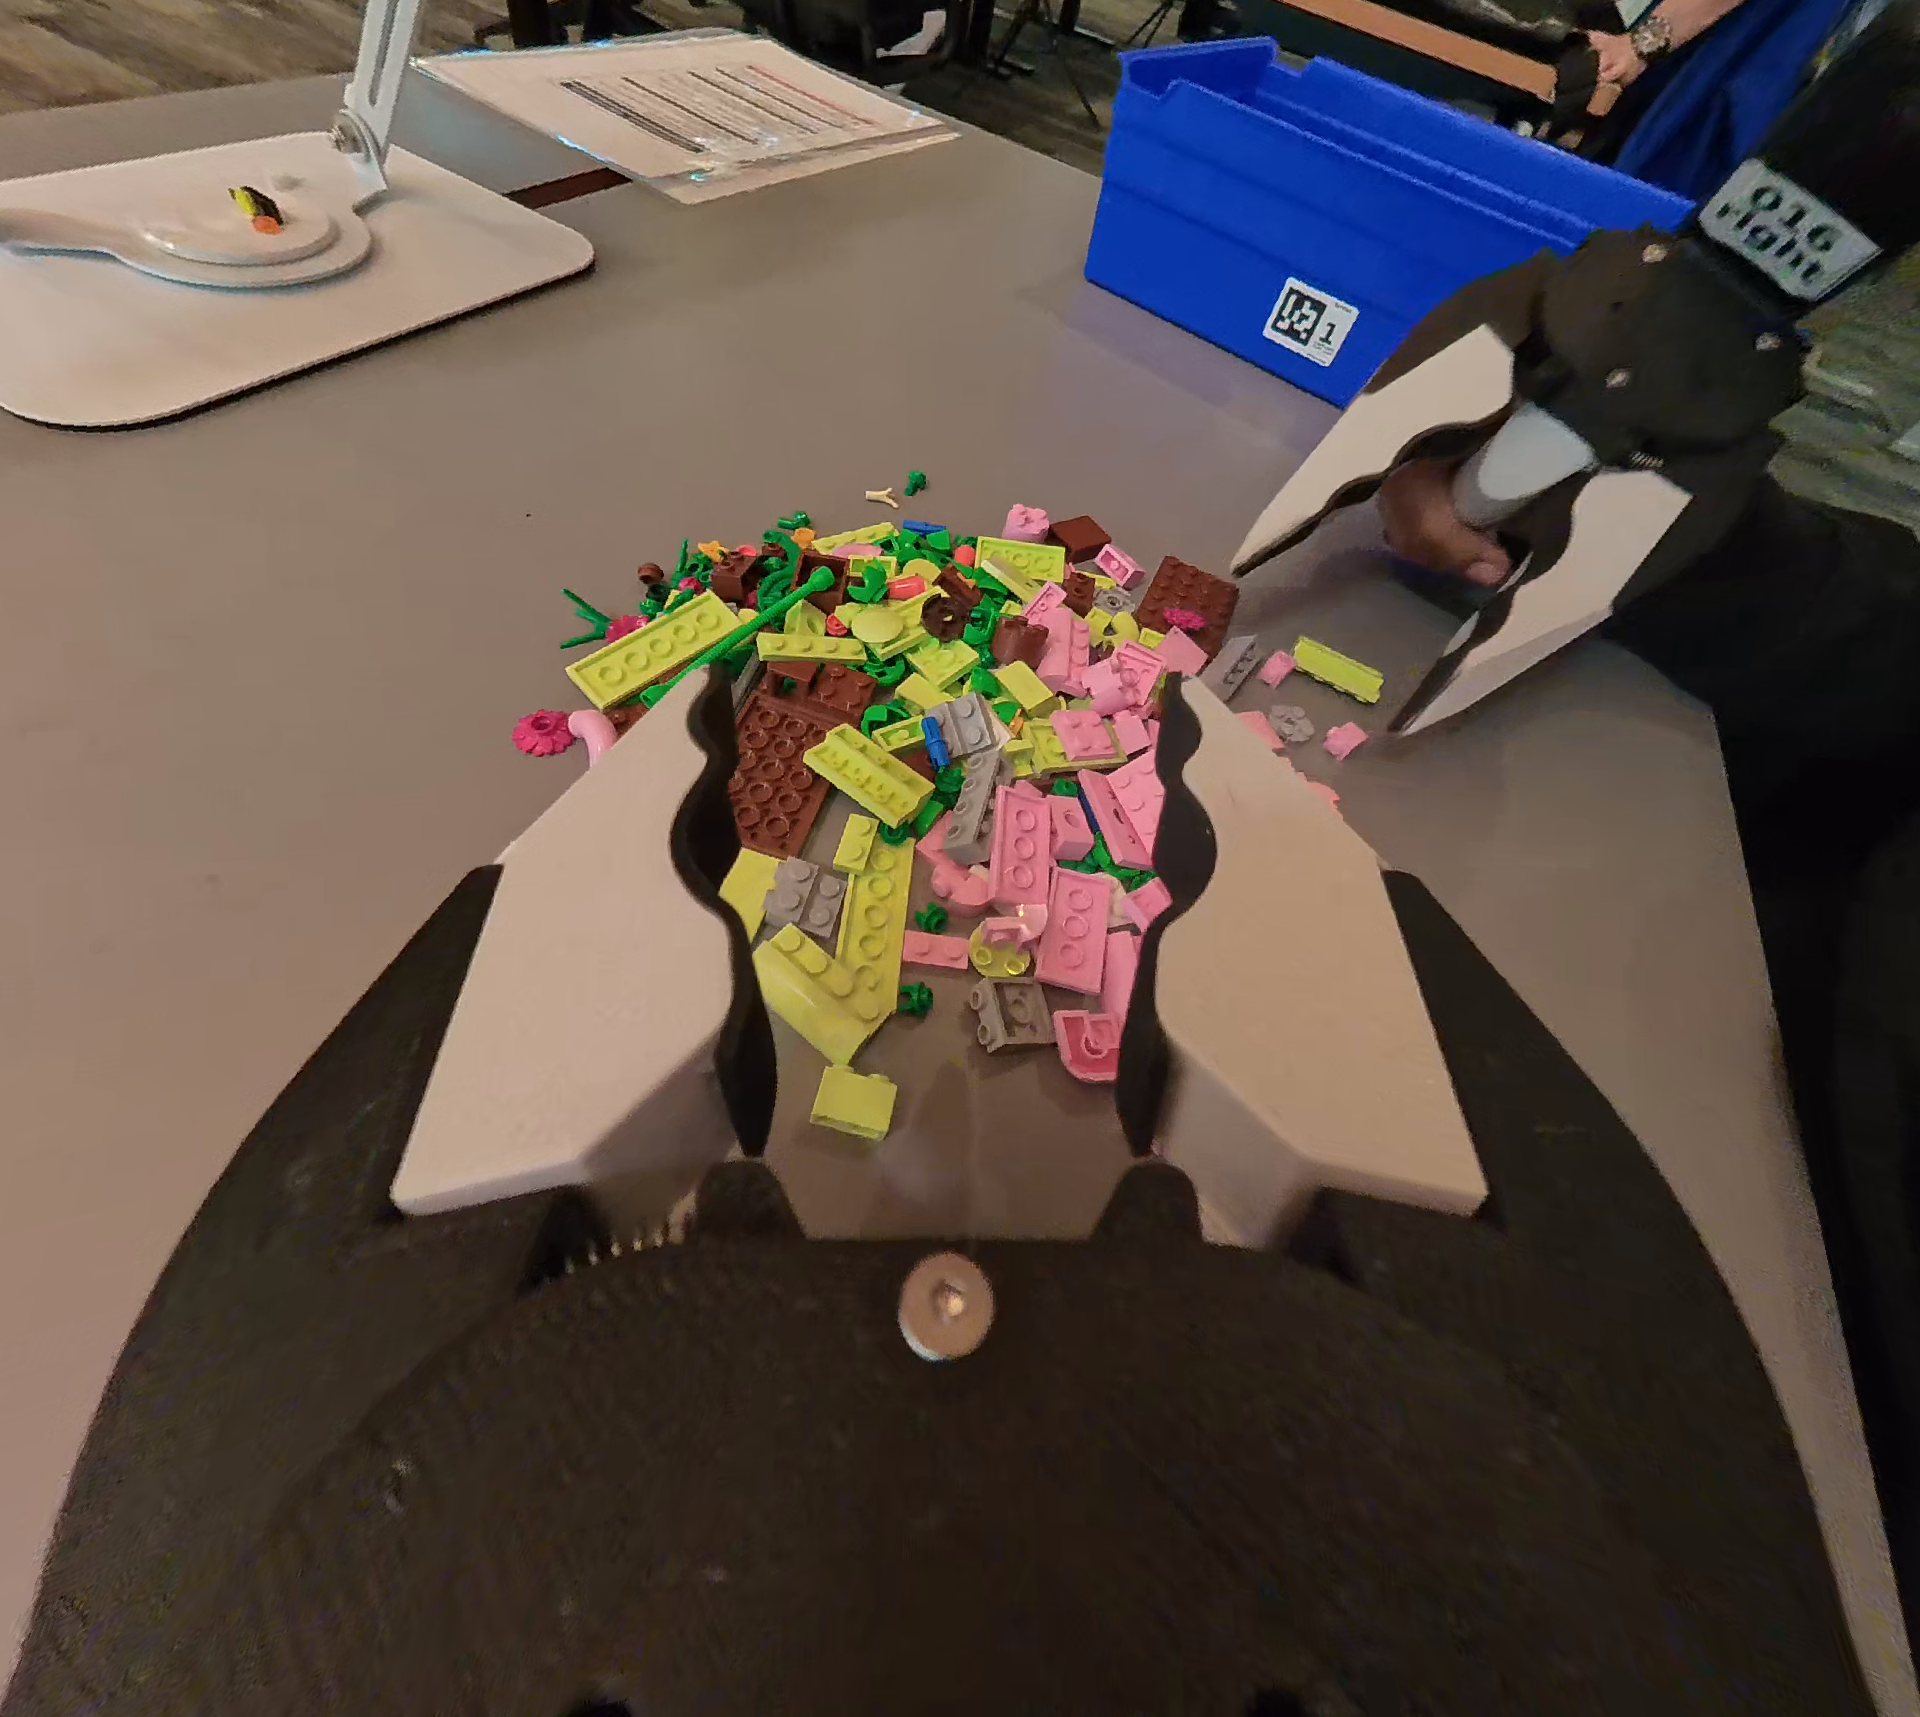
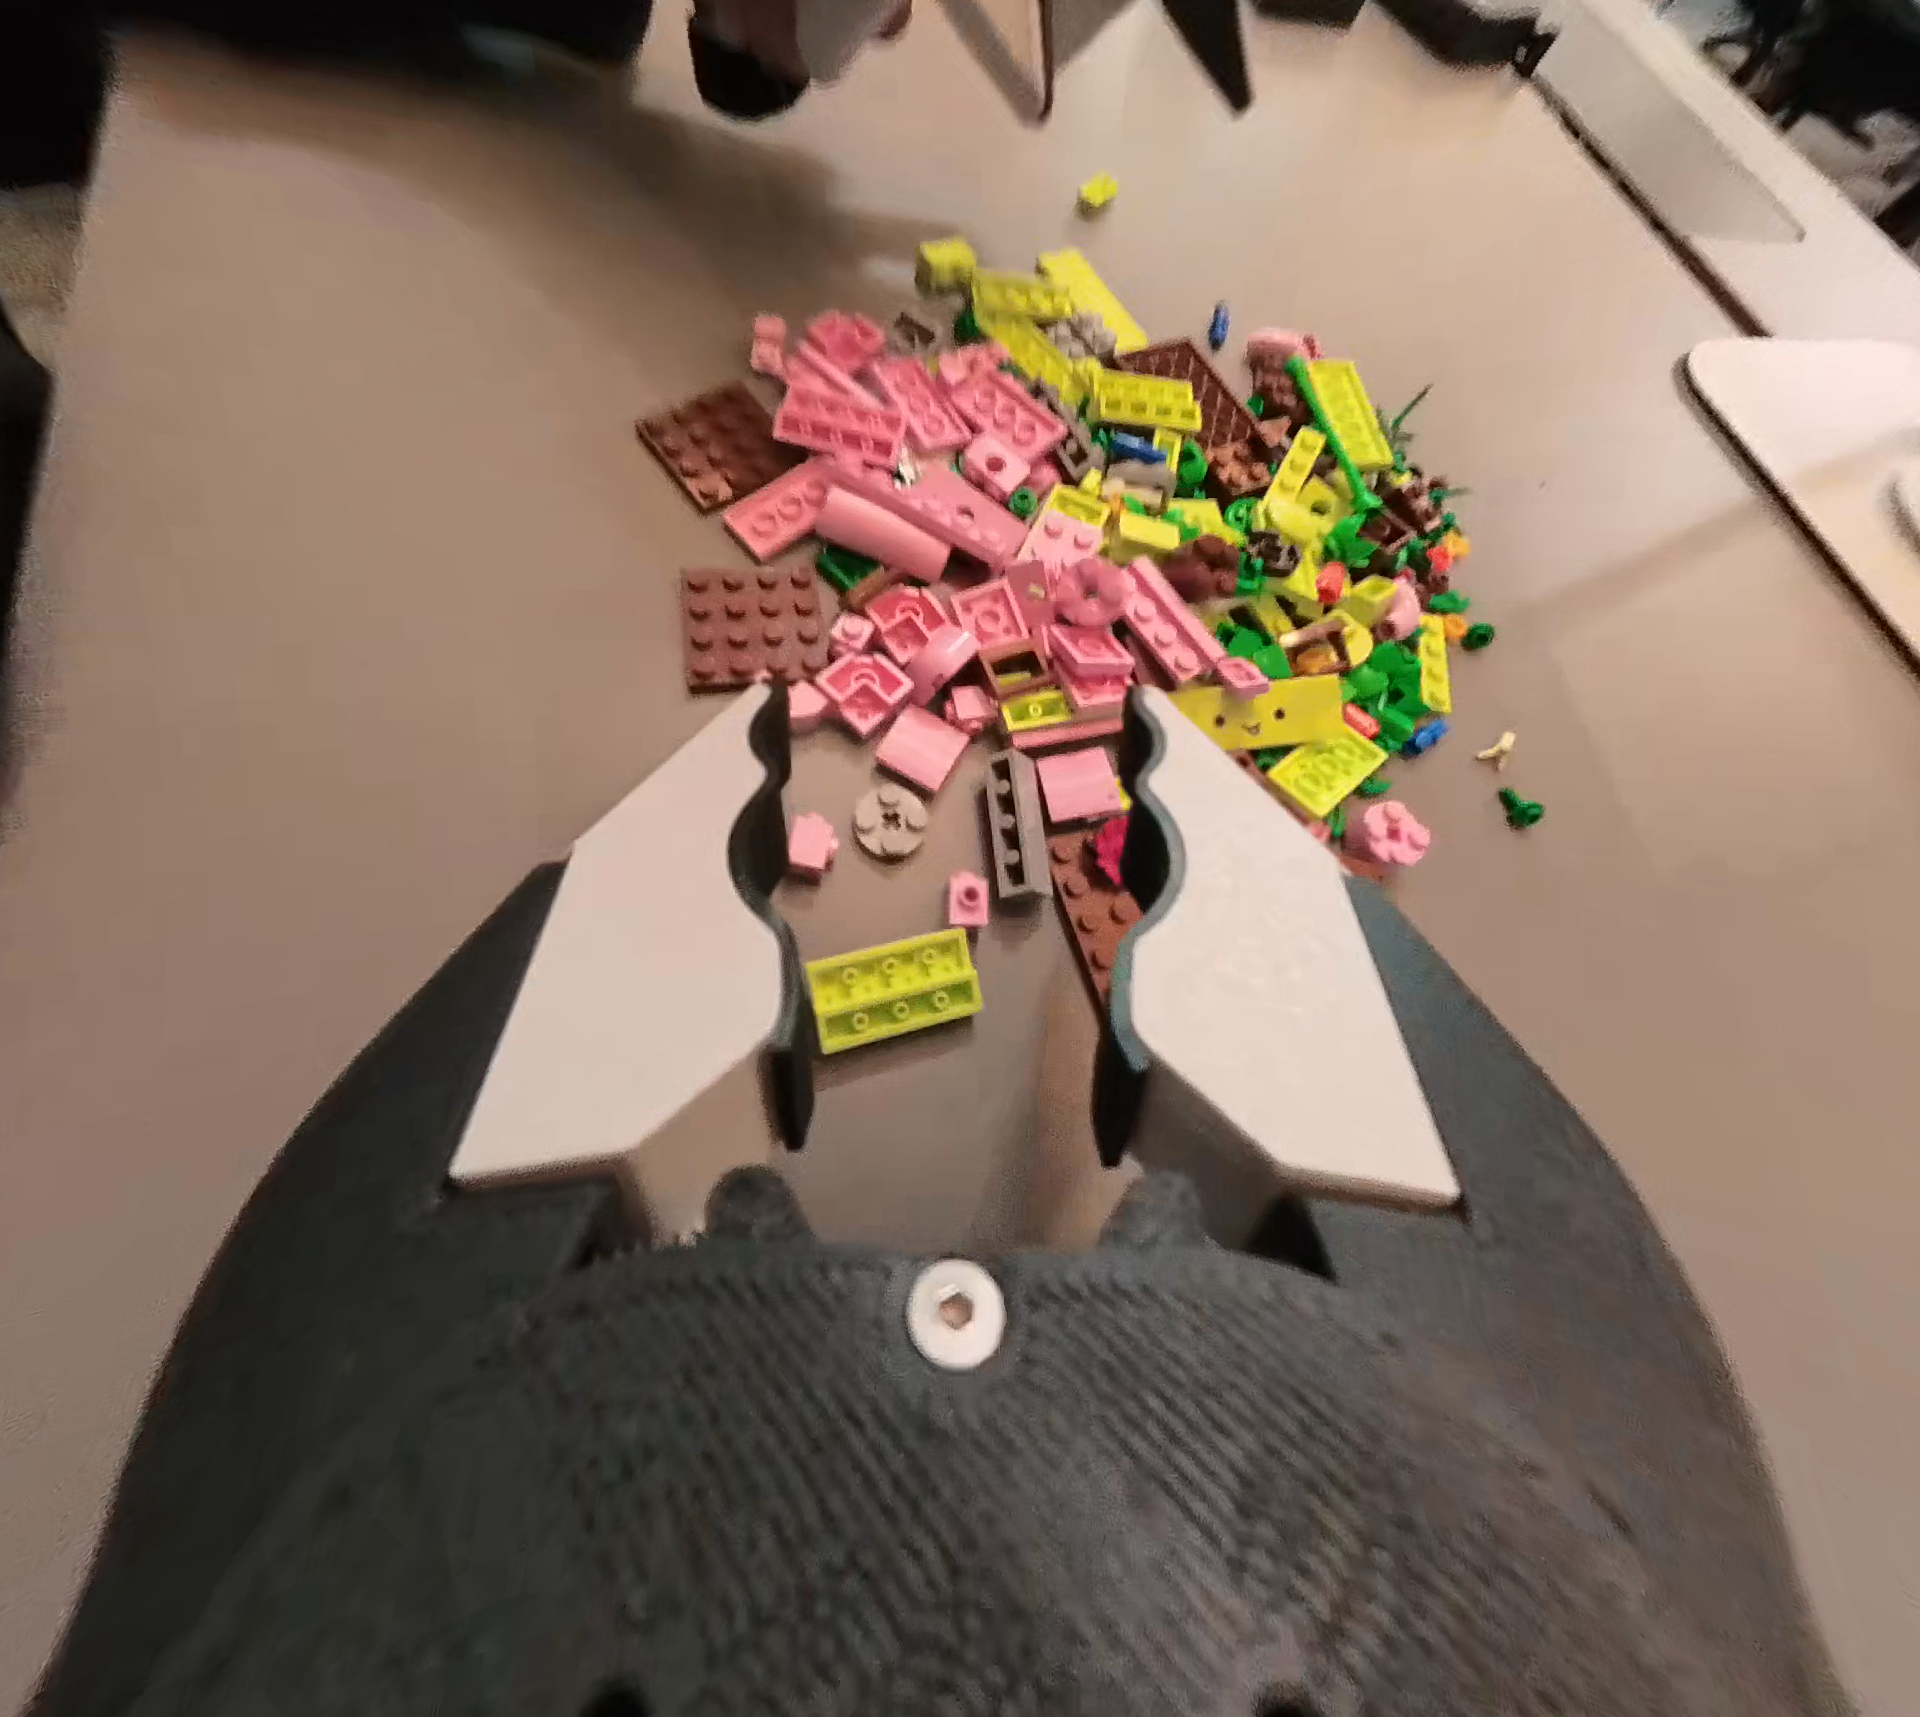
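Pink, lime-yellow, brown, green and grey bricks (image 1: 914,732) heaped on a grey-beige table (image 1: 312,628); pale-fingered, black-bodied left gripper (image 1: 940,691) over them; plain blue bin (image 1: 1351,213) beyond the matching right gripper (image 1: 1320,639).

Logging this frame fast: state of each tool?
Left tool: open, empty, over the brick pile.
Right tool: open, empty, at the pile's edge.
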A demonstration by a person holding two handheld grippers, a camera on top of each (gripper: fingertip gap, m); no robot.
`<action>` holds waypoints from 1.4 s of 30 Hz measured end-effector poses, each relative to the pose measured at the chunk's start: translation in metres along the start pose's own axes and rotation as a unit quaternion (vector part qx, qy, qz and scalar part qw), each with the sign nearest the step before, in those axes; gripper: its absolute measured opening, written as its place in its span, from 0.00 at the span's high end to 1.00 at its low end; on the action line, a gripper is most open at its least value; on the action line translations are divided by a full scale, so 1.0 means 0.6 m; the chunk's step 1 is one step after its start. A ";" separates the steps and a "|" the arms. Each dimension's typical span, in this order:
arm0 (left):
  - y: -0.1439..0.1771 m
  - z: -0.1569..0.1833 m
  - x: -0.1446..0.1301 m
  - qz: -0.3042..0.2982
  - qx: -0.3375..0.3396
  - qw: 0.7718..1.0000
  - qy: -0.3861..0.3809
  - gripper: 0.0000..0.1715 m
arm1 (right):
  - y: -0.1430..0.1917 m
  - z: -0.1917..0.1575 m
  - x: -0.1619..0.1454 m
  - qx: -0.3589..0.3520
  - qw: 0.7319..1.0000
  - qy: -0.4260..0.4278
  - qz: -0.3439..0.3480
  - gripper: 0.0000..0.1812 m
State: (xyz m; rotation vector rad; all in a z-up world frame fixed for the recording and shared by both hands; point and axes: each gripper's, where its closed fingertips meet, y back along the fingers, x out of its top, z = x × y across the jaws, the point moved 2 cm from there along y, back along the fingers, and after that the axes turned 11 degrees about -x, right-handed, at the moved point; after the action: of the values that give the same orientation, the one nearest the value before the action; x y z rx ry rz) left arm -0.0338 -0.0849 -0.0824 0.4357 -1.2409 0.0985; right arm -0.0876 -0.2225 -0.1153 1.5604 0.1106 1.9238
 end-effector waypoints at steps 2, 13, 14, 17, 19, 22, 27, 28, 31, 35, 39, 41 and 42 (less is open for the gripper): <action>0.001 -0.002 -0.001 -0.001 0.004 1.000 -0.002 0.54 | 0.011 0.007 0.009 -0.005 1.000 -0.010 0.022 0.68; 0.020 0.031 0.037 0.059 -0.018 0.995 -0.081 0.57 | 0.098 0.022 0.081 0.104 0.960 -0.172 0.196 0.64; 0.023 0.025 0.037 0.061 -0.010 0.995 -0.080 0.59 | 0.098 0.022 0.081 0.105 0.960 -0.173 0.194 0.65; 0.033 0.018 0.046 0.086 0.007 0.992 -0.096 0.68 | 0.088 0.023 0.075 0.084 0.967 -0.160 0.180 0.67; 0.041 0.016 0.055 0.108 0.022 0.988 -0.113 0.75 | 0.075 0.033 0.060 0.048 0.976 -0.148 0.151 0.69; 0.051 0.009 0.063 0.124 0.047 0.983 -0.126 0.78 | 0.064 0.050 0.041 0.005 0.983 -0.139 0.118 0.80; 0.048 -0.001 0.057 0.121 0.051 0.985 -0.110 0.80 | 0.084 0.077 0.049 -0.017 0.973 -0.167 0.158 0.90; 0.046 -0.002 0.055 0.117 0.052 0.985 -0.111 0.80 | 0.088 0.081 0.050 -0.020 0.971 -0.175 0.165 0.90; 0.047 -0.008 0.051 0.100 0.071 0.984 -0.125 0.81 | 0.096 0.082 0.058 -0.010 0.965 -0.185 0.185 0.89; 0.056 -0.012 0.057 0.106 0.088 0.981 -0.137 0.82 | 0.091 0.080 0.055 -0.013 0.968 -0.179 0.177 0.88; 0.076 -0.037 0.067 0.132 0.140 0.975 -0.115 0.72 | 0.084 0.078 0.049 -0.019 0.972 -0.171 0.160 0.88; 0.103 -0.070 0.072 0.150 0.212 0.961 -0.095 0.60 | 0.083 0.078 0.048 -0.021 0.973 -0.168 0.157 0.88; 0.113 -0.082 0.072 0.156 0.229 0.957 -0.082 0.56 | 0.082 0.078 0.047 -0.022 0.973 -0.168 0.156 0.88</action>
State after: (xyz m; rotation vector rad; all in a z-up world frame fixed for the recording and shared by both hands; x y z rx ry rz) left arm 0.0036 -0.0113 -0.0367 0.6545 -1.4464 0.6415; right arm -0.0689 -0.2615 -0.0558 1.9385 -0.3378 1.8397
